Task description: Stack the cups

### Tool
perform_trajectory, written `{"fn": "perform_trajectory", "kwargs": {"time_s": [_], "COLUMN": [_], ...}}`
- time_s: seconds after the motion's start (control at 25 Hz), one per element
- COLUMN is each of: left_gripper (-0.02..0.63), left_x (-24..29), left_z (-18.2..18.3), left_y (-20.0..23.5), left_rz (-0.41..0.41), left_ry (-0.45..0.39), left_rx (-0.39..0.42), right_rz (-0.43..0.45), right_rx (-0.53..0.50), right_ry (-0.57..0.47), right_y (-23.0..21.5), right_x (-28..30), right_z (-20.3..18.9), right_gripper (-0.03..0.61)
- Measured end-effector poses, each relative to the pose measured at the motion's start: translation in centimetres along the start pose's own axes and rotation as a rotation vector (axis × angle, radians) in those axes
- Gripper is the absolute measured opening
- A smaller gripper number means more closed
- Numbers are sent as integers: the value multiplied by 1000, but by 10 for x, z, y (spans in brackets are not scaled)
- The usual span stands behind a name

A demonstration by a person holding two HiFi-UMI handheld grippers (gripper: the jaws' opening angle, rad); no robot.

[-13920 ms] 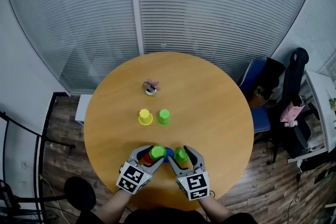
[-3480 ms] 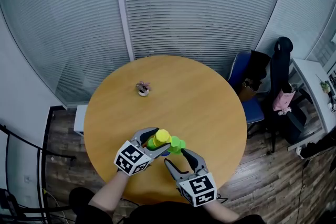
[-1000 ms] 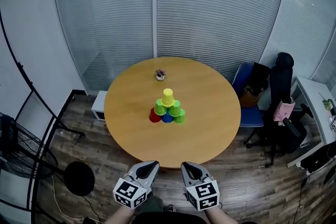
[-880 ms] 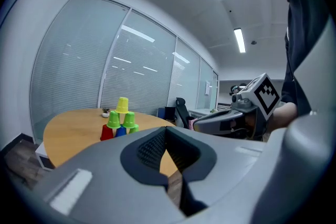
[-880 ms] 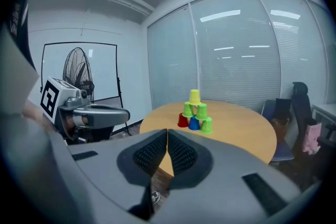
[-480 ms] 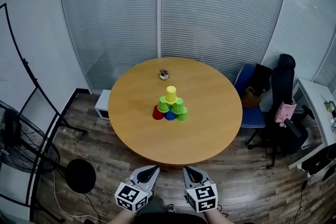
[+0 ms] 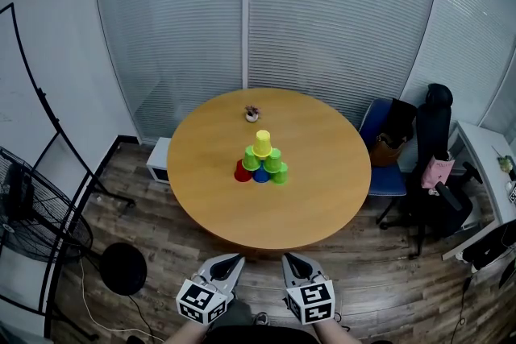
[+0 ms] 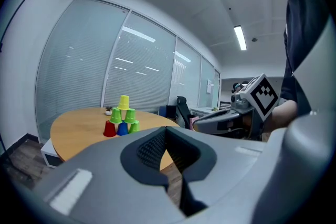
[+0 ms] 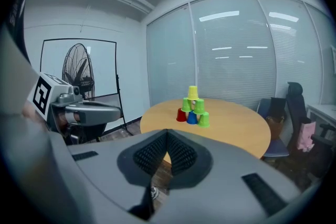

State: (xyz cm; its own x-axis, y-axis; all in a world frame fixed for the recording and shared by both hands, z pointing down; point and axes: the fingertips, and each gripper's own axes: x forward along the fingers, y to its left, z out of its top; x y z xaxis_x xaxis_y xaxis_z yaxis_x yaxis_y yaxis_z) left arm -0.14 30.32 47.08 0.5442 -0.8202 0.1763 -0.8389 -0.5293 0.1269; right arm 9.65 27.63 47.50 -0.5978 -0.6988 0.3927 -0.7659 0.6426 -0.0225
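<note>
There are six cups (image 7: 261, 161) in one pile in the middle of one round table (image 7: 242, 213). All of them are upside down. The bottom row has three: one red cup (image 7: 242, 172), one blue cup (image 7: 260, 175) and one green cup (image 7: 279, 175). Two more green cups (image 7: 251, 159) sit on top of that row, side by side. One yellow cup (image 7: 262, 143) sits at the very top. So there are three green, one red, one blue and one yellow.

One little plant (image 7: 252, 113) stands near the far edge of the table, apart from the pile. One blue chair (image 7: 387, 173) and one black chair (image 7: 433, 125) are on the right. One fan (image 7: 28, 209) is on the left.

There are two grippers. The left gripper (image 7: 234, 259) and the right gripper (image 7: 289, 258) are side by side over the floor, well away from the pile. The fingers of each one are pressed together. Nothing is between them, and they touch nothing.
</note>
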Motion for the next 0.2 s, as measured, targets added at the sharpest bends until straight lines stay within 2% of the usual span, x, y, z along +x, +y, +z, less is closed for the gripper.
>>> {"fn": "perform_trajectory", "kwargs": {"time_s": [0.2], "left_gripper": [9], "left_x": [-1], "left_z": [2], "left_y": [-2], "left_rz": [-1], "left_ry": [-5], "left_rx": [4], "right_rz": [-3], "right_rx": [-4], "right_ry": [-13], "right_y": [-1], "right_x": [-3], "right_z": [3], "right_gripper": [14]}}
